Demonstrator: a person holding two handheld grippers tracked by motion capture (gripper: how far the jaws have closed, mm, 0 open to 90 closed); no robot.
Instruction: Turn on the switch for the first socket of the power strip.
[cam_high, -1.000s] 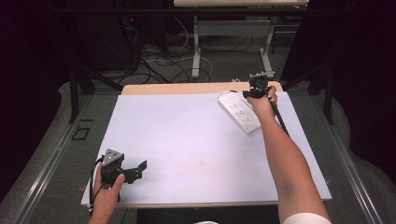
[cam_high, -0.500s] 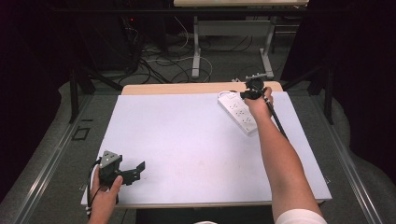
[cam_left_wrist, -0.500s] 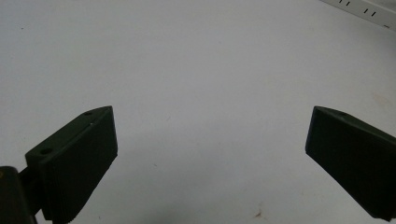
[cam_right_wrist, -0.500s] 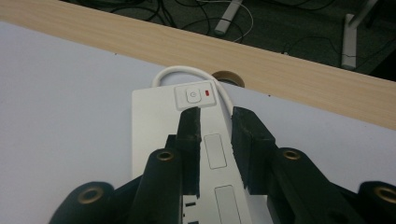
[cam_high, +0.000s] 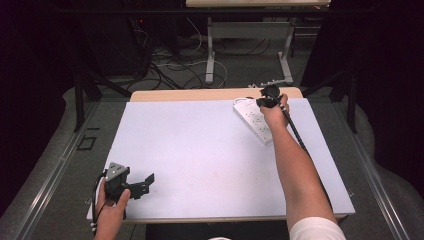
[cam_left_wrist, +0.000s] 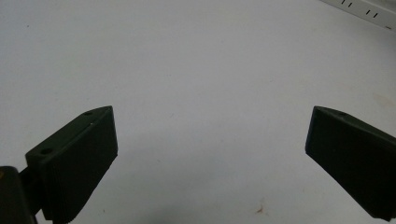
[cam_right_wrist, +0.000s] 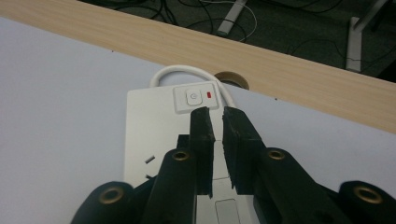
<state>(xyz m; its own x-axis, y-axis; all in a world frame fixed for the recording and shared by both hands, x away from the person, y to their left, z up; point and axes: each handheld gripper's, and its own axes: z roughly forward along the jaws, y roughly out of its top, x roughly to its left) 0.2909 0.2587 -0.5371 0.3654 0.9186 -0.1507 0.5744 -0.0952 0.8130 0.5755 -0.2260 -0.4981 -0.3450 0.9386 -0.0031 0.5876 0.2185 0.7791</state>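
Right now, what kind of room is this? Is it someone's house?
Probably not a house; it looks like a lab or workshop. Loose cables lie on the floor beyond the table, dark curtains hang around it, and a person works at a white power strip with handheld grippers.

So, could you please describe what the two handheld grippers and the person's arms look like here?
Both are black two-jaw tools. The left gripper carries a grey three-cornered plate on top, and its jaws are broad, ridged black blocks. The right gripper has slim jaws on arms with brass-coloured rivets, and a black cable trails back along the bare forearm. A white short sleeve shows at that shoulder.
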